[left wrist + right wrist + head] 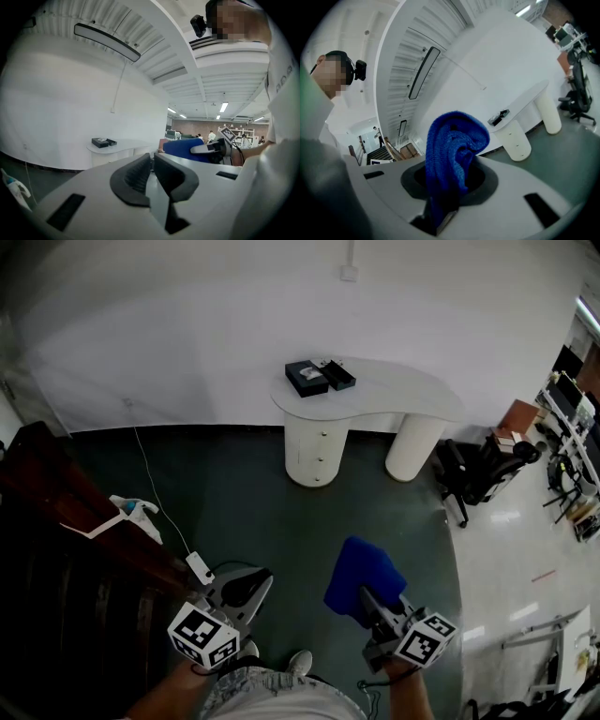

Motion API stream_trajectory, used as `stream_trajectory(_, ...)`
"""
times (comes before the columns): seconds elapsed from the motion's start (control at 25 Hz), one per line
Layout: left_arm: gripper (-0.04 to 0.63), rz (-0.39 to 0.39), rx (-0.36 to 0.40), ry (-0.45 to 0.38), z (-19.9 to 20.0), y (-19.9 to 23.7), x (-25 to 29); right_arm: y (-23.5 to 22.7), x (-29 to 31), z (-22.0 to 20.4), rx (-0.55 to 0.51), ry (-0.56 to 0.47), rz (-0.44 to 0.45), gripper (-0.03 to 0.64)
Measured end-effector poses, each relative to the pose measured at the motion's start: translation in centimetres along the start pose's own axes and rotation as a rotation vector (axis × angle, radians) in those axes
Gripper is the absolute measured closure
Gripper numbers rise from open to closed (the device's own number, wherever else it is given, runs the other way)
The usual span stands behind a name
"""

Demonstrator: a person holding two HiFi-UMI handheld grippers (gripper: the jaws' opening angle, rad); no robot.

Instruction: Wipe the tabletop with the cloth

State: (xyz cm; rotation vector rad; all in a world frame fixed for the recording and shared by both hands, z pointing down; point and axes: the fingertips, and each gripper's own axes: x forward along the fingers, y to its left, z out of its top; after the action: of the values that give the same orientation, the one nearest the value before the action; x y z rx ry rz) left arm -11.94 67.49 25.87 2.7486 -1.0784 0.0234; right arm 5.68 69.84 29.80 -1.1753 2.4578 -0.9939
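A blue cloth (364,574) is bunched up in my right gripper (373,604), which is shut on it low at the centre right of the head view. In the right gripper view the cloth (454,145) bulges up out of the jaws and hides the fingertips. My left gripper (251,585) hangs low at the left, jaws together with nothing between them; the left gripper view shows its dark pads (137,174) nearly touching. The white curved table (412,395) stands several steps ahead by the wall, well apart from both grippers, with black boxes (317,377) at its left end.
A dark wooden stair rail (56,512) runs along the left, with a white and blue item (137,512) on it. A white cable and power strip (199,567) lie on the green floor. A black office chair (478,472) stands right of the table. Desks (572,418) line the far right.
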Motion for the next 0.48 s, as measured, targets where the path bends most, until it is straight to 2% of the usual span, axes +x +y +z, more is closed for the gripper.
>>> stream_trajectory(0.48,0.551,0.02,-0.001,0.003,-0.5,-0.3,3.1,-3.1,-0.4,1.4,0.004,0.019,0.006,0.525)
